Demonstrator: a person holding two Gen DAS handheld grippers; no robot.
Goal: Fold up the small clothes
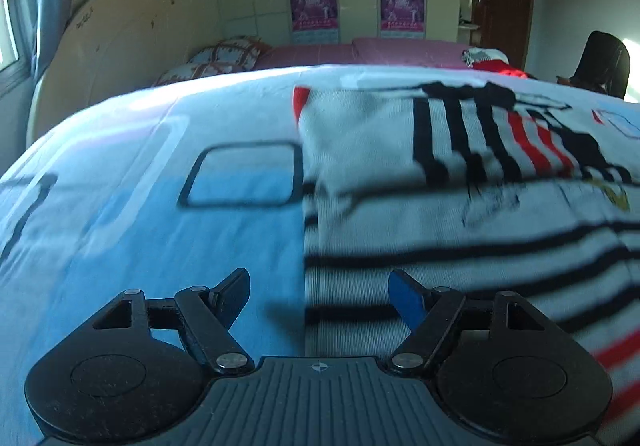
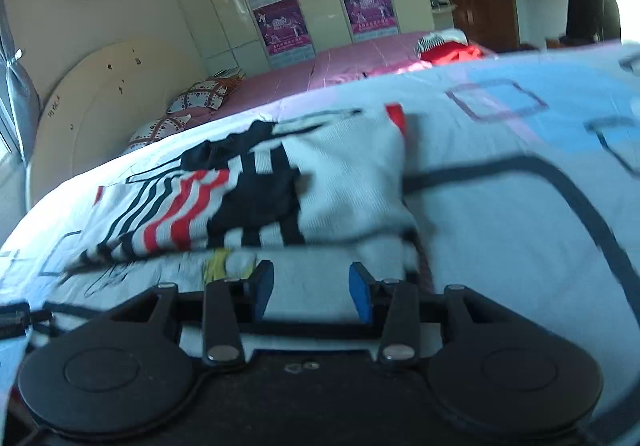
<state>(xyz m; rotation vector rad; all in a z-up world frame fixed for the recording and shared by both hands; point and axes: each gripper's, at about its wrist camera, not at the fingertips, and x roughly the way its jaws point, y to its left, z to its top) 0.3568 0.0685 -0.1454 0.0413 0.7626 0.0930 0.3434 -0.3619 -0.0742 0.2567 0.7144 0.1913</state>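
A small knitted sweater (image 1: 460, 182) lies flat on the blue-and-white bedcover (image 1: 160, 206), partly folded. It is white with thin black stripes across the body, a band of red stripes, and a solid black patch — in the right wrist view the same sweater (image 2: 280, 190) shows the striped part doubled over the white body. One red-tipped corner points toward the bedcover's far edge. Its straight left side runs toward the near edge. A faint line drawing and a yellow mark sit on the white knit — too blurred to read.
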